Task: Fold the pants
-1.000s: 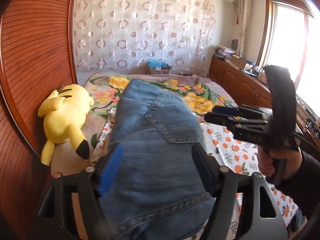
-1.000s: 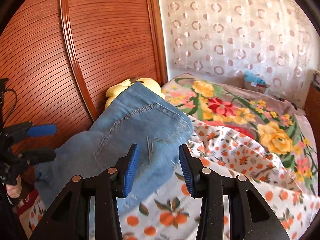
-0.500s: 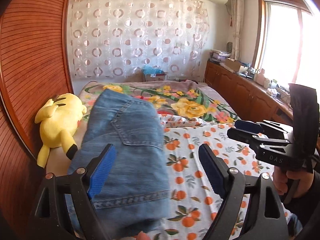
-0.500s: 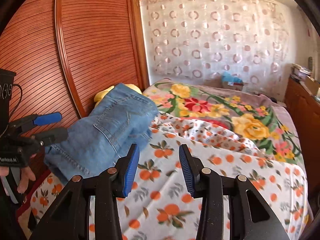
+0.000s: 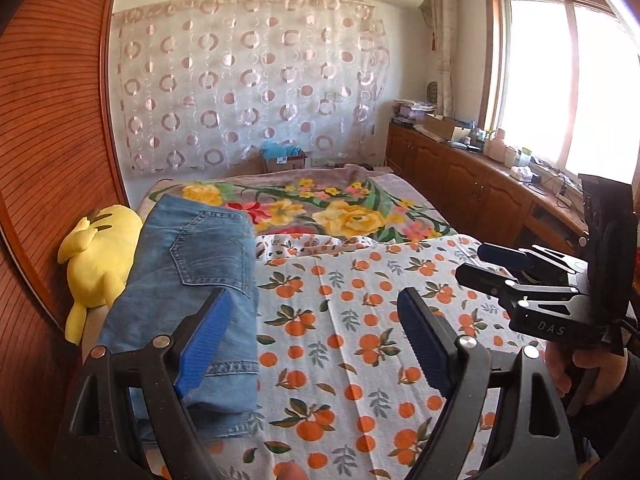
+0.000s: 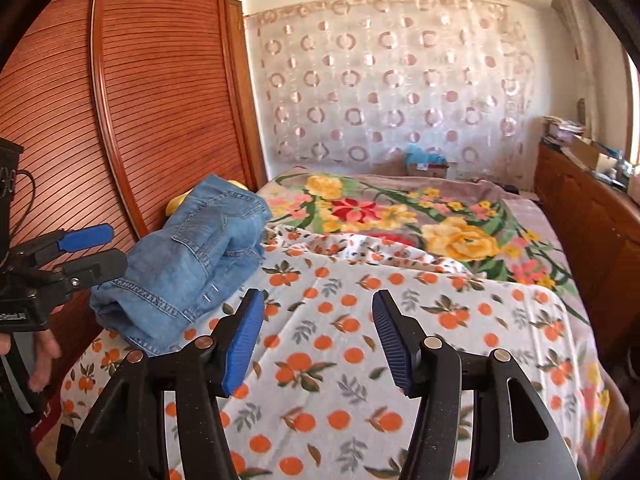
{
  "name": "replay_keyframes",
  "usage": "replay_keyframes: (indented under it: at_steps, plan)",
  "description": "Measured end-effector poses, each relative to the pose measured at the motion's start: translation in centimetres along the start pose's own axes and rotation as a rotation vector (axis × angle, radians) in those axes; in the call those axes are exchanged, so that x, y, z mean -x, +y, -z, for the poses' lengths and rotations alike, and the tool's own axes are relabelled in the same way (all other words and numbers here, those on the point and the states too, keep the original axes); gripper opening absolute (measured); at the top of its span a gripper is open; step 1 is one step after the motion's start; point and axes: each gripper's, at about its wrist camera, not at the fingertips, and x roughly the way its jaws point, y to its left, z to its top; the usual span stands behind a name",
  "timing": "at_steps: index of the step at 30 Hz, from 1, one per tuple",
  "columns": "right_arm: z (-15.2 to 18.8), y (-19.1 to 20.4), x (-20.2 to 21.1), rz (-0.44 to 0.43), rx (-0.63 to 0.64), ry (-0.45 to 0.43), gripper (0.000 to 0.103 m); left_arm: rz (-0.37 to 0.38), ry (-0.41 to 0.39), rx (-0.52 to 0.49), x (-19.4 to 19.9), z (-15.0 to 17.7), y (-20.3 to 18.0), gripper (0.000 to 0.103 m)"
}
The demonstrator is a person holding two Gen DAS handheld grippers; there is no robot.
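Blue denim pants (image 5: 192, 280) lie folded in a thick stack at the left side of the bed, a back pocket facing up; the right wrist view shows the pants (image 6: 192, 256) from their waistband end. My left gripper (image 5: 308, 340) is open, held back from the pants over the orange-print sheet, nothing between its blue pads. My right gripper (image 6: 316, 340) is well to the right of the pants with its jaws opening and nothing between them. Each gripper also appears from the side in the other view: right gripper (image 5: 492, 264), left gripper (image 6: 96, 252).
An orange-print sheet (image 5: 360, 340) covers the near bed, a flowered blanket (image 6: 400, 212) the far part. A yellow plush toy (image 5: 100, 256) lies between the pants and the wooden louvred wardrobe (image 6: 140, 120). A wooden cabinet (image 5: 480, 188) with clutter runs along the right wall under the window.
Both grippers pulled back from the pants, which now lie free on the bed. The left gripper shifted right over the sheet; the right gripper's jaws widened.
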Motion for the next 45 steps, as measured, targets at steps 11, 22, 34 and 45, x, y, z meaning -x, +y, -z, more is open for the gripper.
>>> replay_keyframes:
  at_steps: [11, 22, 34, 45]
  plan:
    - [2.1, 1.7, 7.6, 0.099, -0.031, -0.076, 0.071, 0.012, -0.052, -0.014, 4.0, 0.6, -4.8, 0.085]
    - [4.3, 4.7, 14.2, 0.145, -0.022, -0.143, 0.071, 0.004, -0.092, -0.023, 7.3, 1.8, -7.3, 0.085]
    - [7.1, 6.1, 17.1, 0.144, -0.043, -0.169, 0.071, -0.052, -0.113, -0.02, 10.3, 4.1, -7.8, 0.085]
    - [7.6, 5.6, 17.5, 0.157, -0.041, -0.165, 0.071, -0.073, -0.097, 0.008, 10.7, 6.3, -6.9, 0.085]
